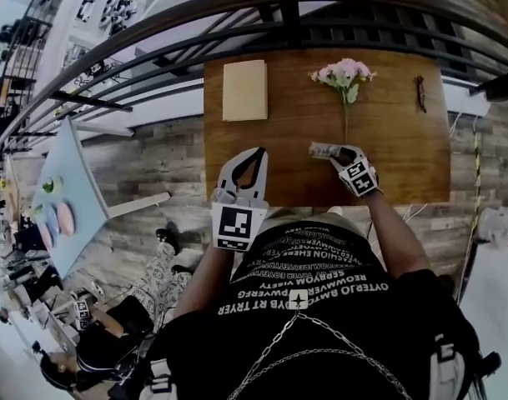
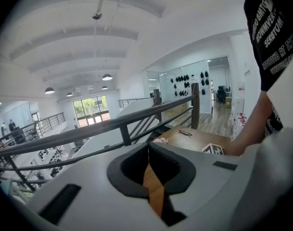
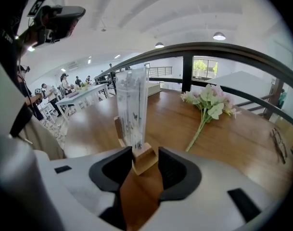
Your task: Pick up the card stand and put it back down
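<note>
Card stand (image 3: 132, 100): upright on bench (image 3: 242, 143), wooden base between the released jaws of right gripper (image 3: 145, 154). Left gripper (image 2: 148, 150): jaws clenched on nothing. Panel print too small to read.

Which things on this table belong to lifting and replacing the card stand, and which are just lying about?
Job in hand: card stand; right tool, around the stand's wooden base; table.
Lying about: flowers; glasses; tan pad.
</note>
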`<state>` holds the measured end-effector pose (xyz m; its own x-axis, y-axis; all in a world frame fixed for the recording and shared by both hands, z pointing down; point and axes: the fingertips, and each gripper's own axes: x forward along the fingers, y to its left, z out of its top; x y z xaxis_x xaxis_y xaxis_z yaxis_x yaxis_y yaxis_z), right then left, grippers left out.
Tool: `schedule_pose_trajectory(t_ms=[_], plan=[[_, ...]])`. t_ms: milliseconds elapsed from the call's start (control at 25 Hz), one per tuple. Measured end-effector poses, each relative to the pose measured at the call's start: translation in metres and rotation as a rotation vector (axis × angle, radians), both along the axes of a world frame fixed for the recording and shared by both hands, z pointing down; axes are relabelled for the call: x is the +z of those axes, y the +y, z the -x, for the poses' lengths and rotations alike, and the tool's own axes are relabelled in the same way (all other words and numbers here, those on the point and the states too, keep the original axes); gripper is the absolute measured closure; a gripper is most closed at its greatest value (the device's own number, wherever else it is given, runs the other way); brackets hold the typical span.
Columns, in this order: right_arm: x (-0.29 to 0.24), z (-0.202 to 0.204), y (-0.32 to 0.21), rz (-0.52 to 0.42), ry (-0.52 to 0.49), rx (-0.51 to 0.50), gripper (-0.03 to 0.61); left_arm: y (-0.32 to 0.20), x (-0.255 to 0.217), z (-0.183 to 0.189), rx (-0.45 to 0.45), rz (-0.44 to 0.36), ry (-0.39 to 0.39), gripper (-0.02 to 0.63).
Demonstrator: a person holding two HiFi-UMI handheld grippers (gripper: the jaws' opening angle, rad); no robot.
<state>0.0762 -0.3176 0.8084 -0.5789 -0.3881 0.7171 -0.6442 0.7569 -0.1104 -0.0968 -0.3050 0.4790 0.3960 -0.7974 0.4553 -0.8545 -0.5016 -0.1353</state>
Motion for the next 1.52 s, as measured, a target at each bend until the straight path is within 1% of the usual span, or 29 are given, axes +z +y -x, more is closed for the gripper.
schedule_pose_trajectory(t_ms=[80, 160, 240, 320, 360, 400, 480, 560, 640, 800, 1000, 1120, 1280, 1520], plan=[[-0.010, -0.003, 0.007, 0.013, -0.032, 0.004, 0.398, 0.006, -0.003, -0.004, 0.000, -0.008, 0.007, 0.586], [-0.021, -0.014, 0.012, 0.008, -0.057, 0.033, 0.391, 0.014, -0.006, -0.011, 0.000, -0.028, 0.021, 0.586], [-0.035, -0.032, 0.011, -0.008, -0.087, 0.079, 0.391, 0.020, -0.012, -0.019, -0.003, -0.065, 0.039, 0.586], [-0.056, -0.051, 0.010, -0.027, -0.114, 0.120, 0.392, 0.020, -0.022, -0.023, -0.029, -0.107, 0.069, 0.586], [-0.069, -0.059, 0.011, -0.041, -0.119, 0.136, 0.408, 0.020, -0.028, -0.024, -0.047, -0.124, 0.090, 0.586], [-0.081, -0.068, 0.010, -0.058, -0.115, 0.152, 0.438, 0.019, -0.033, -0.026, -0.060, -0.137, 0.114, 0.586], [-0.104, -0.084, 0.009, -0.092, -0.091, 0.184, 0.552, 0.022, -0.042, -0.033, -0.057, -0.154, 0.158, 0.586], [-0.125, -0.094, 0.011, -0.119, -0.095, 0.204, 0.563, 0.030, -0.047, -0.044, -0.037, -0.167, 0.185, 0.586], [-0.149, -0.099, 0.017, -0.149, -0.135, 0.210, 0.564, 0.039, -0.050, -0.054, -0.031, -0.176, 0.195, 0.586], [-0.212, -0.099, 0.027, -0.221, -0.228, 0.199, 0.565, 0.056, -0.052, -0.071, -0.028, -0.174, 0.211, 0.586], [-0.292, -0.099, 0.042, -0.312, -0.295, 0.160, 0.565, 0.077, -0.047, -0.095, -0.030, -0.136, 0.213, 0.586], [-0.332, -0.104, 0.055, -0.372, -0.348, 0.139, 0.565, 0.090, -0.045, -0.108, -0.024, -0.117, 0.204, 0.586], [-0.356, -0.114, 0.068, -0.406, -0.392, 0.116, 0.565, 0.104, -0.046, -0.115, -0.026, -0.107, 0.175, 0.586], [-0.356, -0.123, 0.075, -0.390, -0.380, 0.113, 0.565, 0.117, -0.052, -0.119, -0.049, -0.092, 0.164, 0.586]])
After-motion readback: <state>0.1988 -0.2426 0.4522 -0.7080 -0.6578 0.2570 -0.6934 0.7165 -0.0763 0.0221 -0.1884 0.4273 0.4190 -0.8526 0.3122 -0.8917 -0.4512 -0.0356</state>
